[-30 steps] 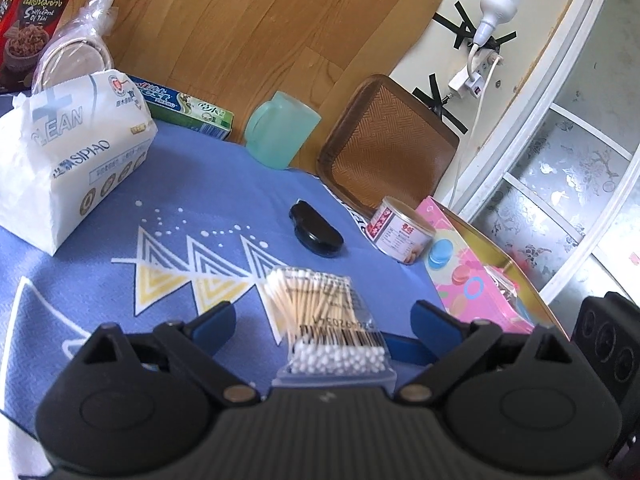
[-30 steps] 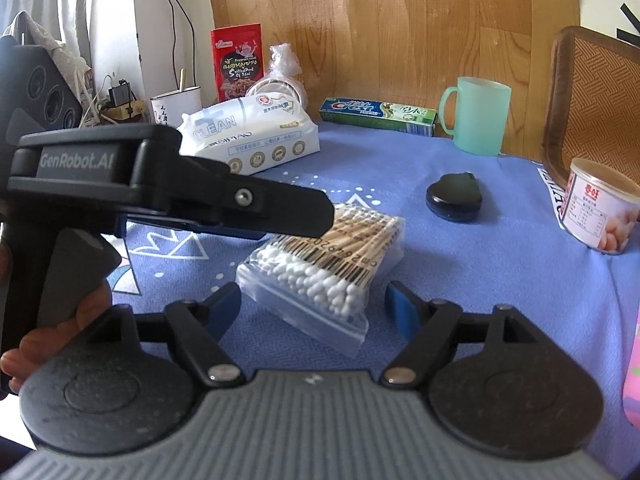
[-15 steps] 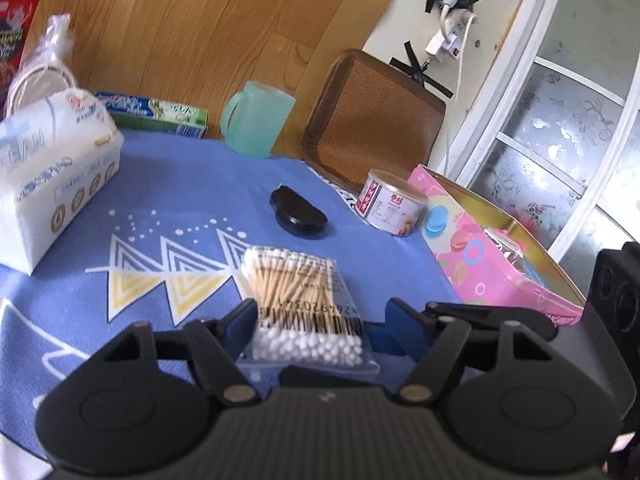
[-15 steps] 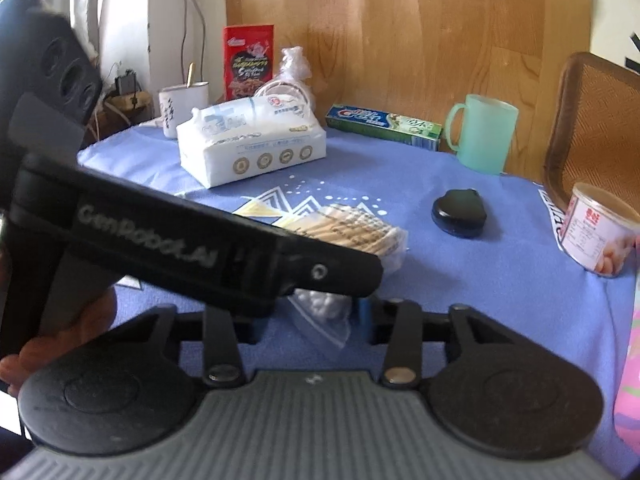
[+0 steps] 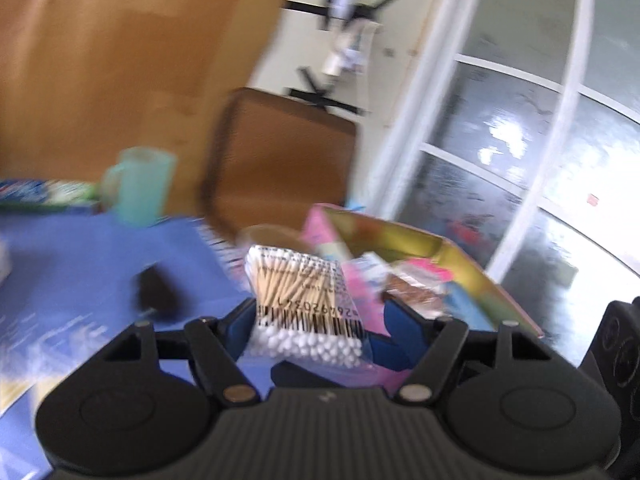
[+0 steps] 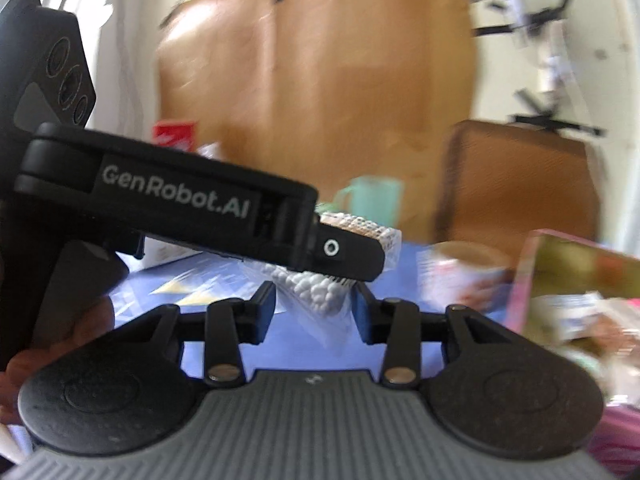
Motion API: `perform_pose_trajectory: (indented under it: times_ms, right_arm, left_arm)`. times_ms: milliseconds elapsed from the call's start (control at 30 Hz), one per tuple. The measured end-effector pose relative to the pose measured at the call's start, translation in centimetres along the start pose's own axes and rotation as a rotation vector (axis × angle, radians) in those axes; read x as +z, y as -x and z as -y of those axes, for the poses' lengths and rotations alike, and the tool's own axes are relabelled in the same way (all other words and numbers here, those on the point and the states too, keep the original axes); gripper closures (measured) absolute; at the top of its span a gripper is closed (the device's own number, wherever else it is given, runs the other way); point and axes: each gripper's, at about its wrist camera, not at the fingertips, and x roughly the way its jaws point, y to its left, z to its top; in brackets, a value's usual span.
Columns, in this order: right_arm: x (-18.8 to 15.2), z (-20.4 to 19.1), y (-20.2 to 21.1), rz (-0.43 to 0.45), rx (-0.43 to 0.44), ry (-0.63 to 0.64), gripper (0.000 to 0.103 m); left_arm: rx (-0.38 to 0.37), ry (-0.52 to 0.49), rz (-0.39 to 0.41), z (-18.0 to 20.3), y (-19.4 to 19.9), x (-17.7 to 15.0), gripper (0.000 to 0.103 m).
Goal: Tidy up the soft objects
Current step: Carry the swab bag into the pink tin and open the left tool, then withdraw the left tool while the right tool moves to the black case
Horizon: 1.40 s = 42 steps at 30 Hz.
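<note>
Now the bag of cotton swabs (image 5: 304,300) is up off the blue tablecloth (image 5: 80,264), where it lay a moment ago. Both grippers pinch it: the left gripper (image 5: 310,326) and the right gripper (image 6: 314,306) are closed partway on it. It hangs near the pink box (image 5: 460,264), so I think it goes there next. I count one bag, one box, one green cup (image 5: 140,188).
</note>
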Motion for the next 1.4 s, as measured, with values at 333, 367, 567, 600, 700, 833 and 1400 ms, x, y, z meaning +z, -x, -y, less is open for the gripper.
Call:
perform_pose_trajectory:
  times_ms: [333, 367, 567, 600, 700, 833, 1400]
  right_arm:
    - [-0.8, 9.4, 3.7, 0.042, -0.386, -0.059, 0.054]
    - [-0.9, 10.4, 3.2, 0.009, -0.449, -0.060, 0.050]
    - [-1.9, 12.4, 3.8, 0.036, -0.400, -0.177, 0.029]
    - [-2.0, 11.8, 3.7, 0.040, -0.411, -0.159, 0.029]
    - [-1.6, 10.6, 3.7, 0.084, -0.370, -0.171, 0.030]
    - [-0.9, 8.8, 3.7, 0.111, -0.293, -0.155, 0.031]
    - [2.3, -0.5, -14.9, -0.222, 0.020, -0.104, 0.034]
  left_arm:
    - [-0.124, -0.178, -0.072, 9.9, -10.5, 1.6, 0.006]
    - [-0.093, -0.195, -0.081, 10.4, -11.2, 1.3, 0.007]
    - [-0.086, -0.142, -0.077, 9.1, -9.6, 0.3, 0.007]
    - [-0.053, -0.155, -0.056, 8.8, -8.9, 0.3, 0.007]
    - [-0.034, -0.140, -0.013, 7.2, -6.1, 0.2, 0.007]
    - [0.031, -0.059, 0.044, 3.4, -2.7, 0.1, 0.007]
    - [0.474, 0.236, 0.089, -13.6, 6.0, -5.3, 0.010]
